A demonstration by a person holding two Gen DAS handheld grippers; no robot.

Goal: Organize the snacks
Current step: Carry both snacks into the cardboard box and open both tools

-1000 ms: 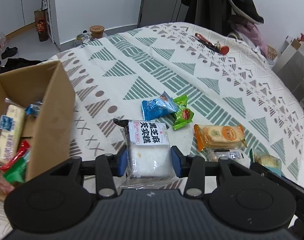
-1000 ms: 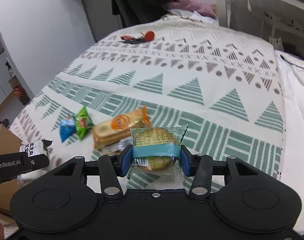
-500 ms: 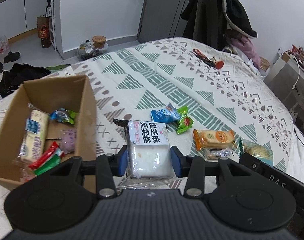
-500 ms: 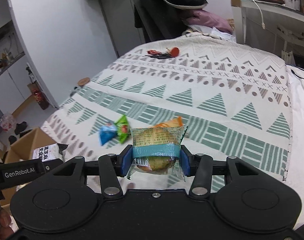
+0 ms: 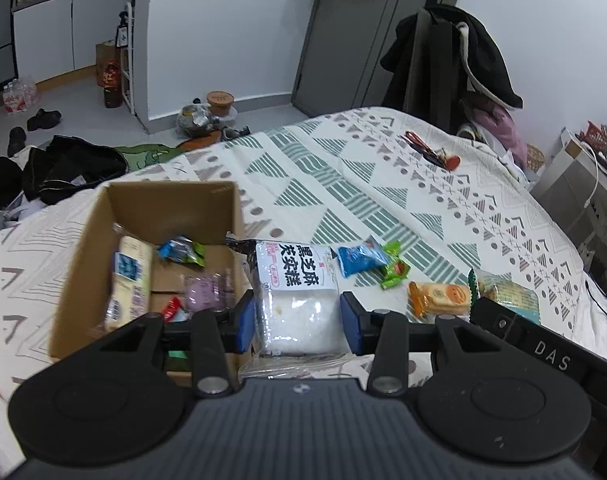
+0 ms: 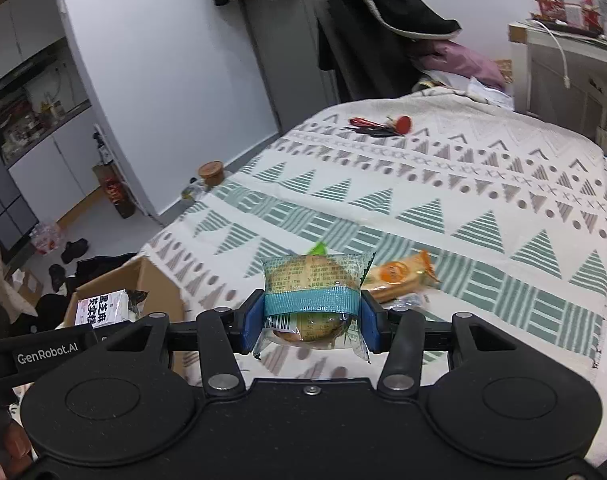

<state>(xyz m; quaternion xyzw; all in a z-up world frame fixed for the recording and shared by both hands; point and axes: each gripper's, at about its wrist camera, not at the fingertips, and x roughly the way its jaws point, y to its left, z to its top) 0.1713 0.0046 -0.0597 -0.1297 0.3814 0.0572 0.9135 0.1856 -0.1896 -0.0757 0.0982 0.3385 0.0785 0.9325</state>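
**A:** What am I holding on your screens?

**B:** Two packets, one per gripper. My left gripper (image 5: 299,316) has its blue pads pressed against a white rice-cake packet (image 5: 297,292) with a black-lettered label, held up just right of the cardboard box (image 5: 79,256). My right gripper (image 6: 311,320) is clamped on a clear-wrapped pastry (image 6: 313,280) with a teal band across it, lifted above the bedspread (image 6: 483,184).

**A:** What's inside the box?

**B:** I count four clearly: one long pale yellow bar (image 5: 129,280) along the left wall, one blue-and-green sachet (image 5: 181,250) towards the back, one purple-tinted packet (image 5: 205,292) near the right wall, and one red wrapper (image 5: 171,308) at the front. Something green sits under my finger; I can't tell what.

**A:** And loose on the bed?

**B:** Three that I can make out from the left wrist view: one blue sachet (image 5: 359,260), one green sachet (image 5: 395,270) touching it, and one orange cracker pack (image 5: 439,298) to their right. A small clear packet lies just beside the crackers in the right view, too blurred to name.

**A:** Further off?

**B:** One pair of red-handled scissors (image 6: 377,125) far up the bedspread, and one dark coat (image 5: 459,60) hanging beyond it.
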